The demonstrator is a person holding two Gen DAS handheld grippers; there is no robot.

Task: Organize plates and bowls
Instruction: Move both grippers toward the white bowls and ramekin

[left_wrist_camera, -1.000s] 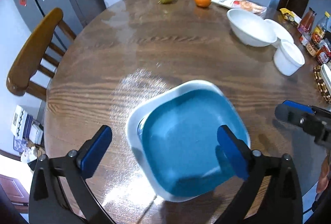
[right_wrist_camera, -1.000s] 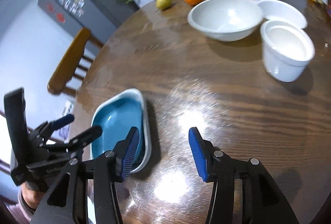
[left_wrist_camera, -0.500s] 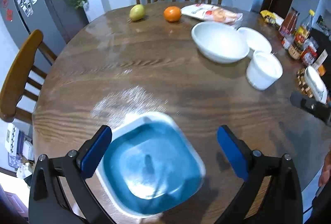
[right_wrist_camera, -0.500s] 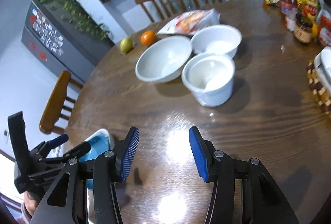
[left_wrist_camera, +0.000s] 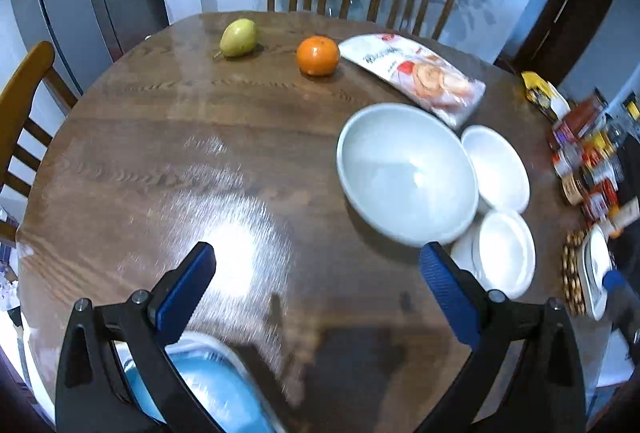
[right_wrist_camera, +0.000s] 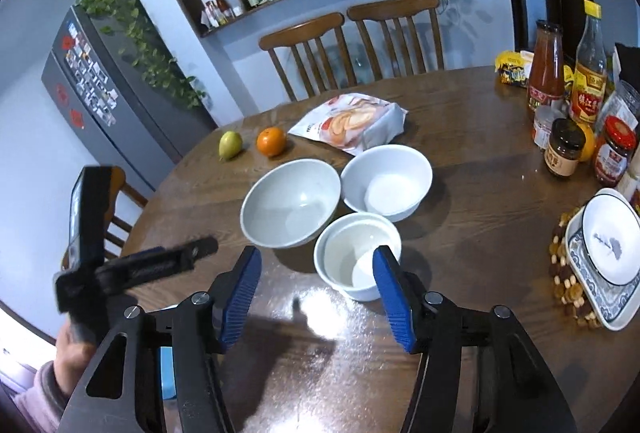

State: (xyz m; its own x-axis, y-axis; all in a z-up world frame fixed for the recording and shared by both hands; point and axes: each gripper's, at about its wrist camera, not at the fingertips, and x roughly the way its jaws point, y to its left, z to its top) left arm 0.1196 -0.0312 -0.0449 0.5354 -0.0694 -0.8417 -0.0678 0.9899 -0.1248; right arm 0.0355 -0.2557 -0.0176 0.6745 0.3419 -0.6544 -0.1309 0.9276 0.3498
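Three white bowls stand together on the round wooden table: a wide one (left_wrist_camera: pixel 406 173) (right_wrist_camera: pixel 290 207), a medium one (left_wrist_camera: pixel 496 167) (right_wrist_camera: pixel 386 183) and a small deep one (left_wrist_camera: pixel 505 253) (right_wrist_camera: pixel 356 255). The blue square plate (left_wrist_camera: pixel 216 389) lies at the near table edge, under my left gripper. My left gripper (left_wrist_camera: pixel 316 285) is open and empty above the table, short of the bowls; it also shows in the right wrist view (right_wrist_camera: pixel 136 267). My right gripper (right_wrist_camera: pixel 316 279) is open and empty, just before the small deep bowl.
A pear (left_wrist_camera: pixel 238 37), an orange (left_wrist_camera: pixel 318 55) and a snack bag (left_wrist_camera: pixel 420 77) lie at the far side. Bottles and jars (right_wrist_camera: pixel 568 113) crowd the right edge. A patterned plate with a white dish (right_wrist_camera: pixel 608 257) sits on a beaded mat. Chairs surround the table.
Both grippers have drawn back and lifted away from the blue plate, which now lies at the near edge. The right gripper has swung toward the white bowls.
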